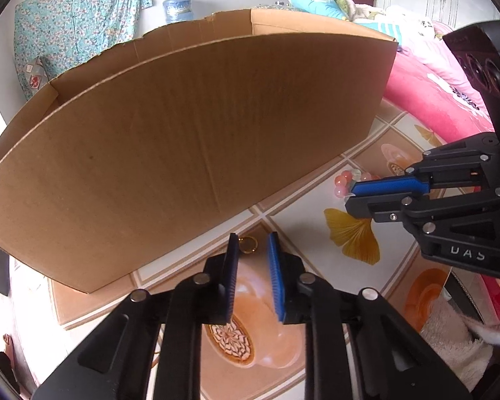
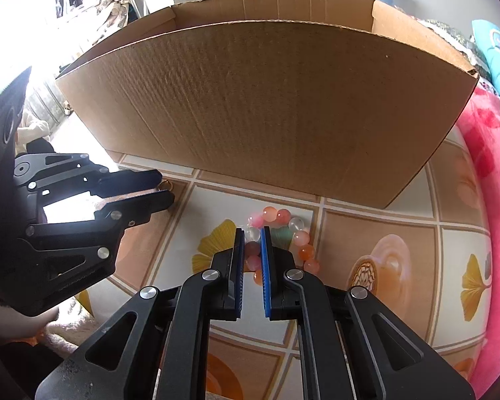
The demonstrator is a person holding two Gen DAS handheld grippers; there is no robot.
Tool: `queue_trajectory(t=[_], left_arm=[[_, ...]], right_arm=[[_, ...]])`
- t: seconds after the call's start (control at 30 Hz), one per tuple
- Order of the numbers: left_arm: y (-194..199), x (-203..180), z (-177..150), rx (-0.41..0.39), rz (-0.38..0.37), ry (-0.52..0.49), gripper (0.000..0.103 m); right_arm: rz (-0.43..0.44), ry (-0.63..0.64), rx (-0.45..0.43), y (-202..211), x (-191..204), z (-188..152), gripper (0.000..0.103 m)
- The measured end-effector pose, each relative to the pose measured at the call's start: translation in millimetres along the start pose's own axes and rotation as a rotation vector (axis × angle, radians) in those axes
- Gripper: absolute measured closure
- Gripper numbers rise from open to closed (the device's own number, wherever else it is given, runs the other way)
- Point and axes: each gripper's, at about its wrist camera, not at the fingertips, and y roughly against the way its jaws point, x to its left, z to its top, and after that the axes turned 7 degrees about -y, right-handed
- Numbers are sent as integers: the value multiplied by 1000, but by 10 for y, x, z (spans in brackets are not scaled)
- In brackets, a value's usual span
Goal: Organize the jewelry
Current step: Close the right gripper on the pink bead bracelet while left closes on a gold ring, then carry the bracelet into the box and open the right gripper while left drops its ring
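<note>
**Inspector A:** Containers to be recorded first.

**Inspector B:** One large brown corrugated cardboard box [image 2: 266, 116] is noted, filling the upper centre of both views. Its top is open and its far rim is torn and ragged. The inside is hidden by the near wall, so its contents cannot be told.

**A:** Jewellery?

**B:** Two pieces are recorded, both outside the box on the glossy printed table cover [image 2: 366, 233]. A bracelet of round translucent pink, orange, white and green beads [image 2: 298, 238] lies at centre of the right wrist view, just in front of the box wall. A small gold ring [image 1: 250, 246] lies flat at lower centre of the left wrist view, near the box's bottom edge.

**A:** Surfaces and materials?

**B:** The cover is smooth and shiny, printed with tan tile lines, yellow ginkgo leaves and coffee cups. A fluffy pink blanket [image 2: 496, 173] is seen at the right edge. The tools are matte black with ribbed blue pads.

**A:** Tool pose and state?

**B:** Both are angled down towards the table, side by side. The right gripper [image 2: 252, 230] is clenched on the near side of the bracelet: several beads are pinched between its pads and the rest of the loop curves away to the right. The left gripper [image 1: 253, 238] is narrowed about the ring, which sits at its tips against the left pad; a gap is still seen at the right pad, so no grasp is recorded.
</note>
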Motion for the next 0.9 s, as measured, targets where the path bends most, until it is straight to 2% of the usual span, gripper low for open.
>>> queue_trajectory(t=[0.23,0.5,0.67,0.7,0.9], left_arm=[[2,7,4,5,-18,-87,87],[-59,43,90,18,-98,-192,87],[-56,121,87,16,-146,-209,89],[-53,130,84,16,-148,-214,93],[-45,148,75,15,-146,-228,93]], right_arm=[[13,-1,3,45,-68,-36,96],[18,-3,4,86,-110,-17,96],[30,-9,8,93,-158,-4,96],[31,-11,9,118,-170,10,96],[37,-15,12,127,-207,28,96]])
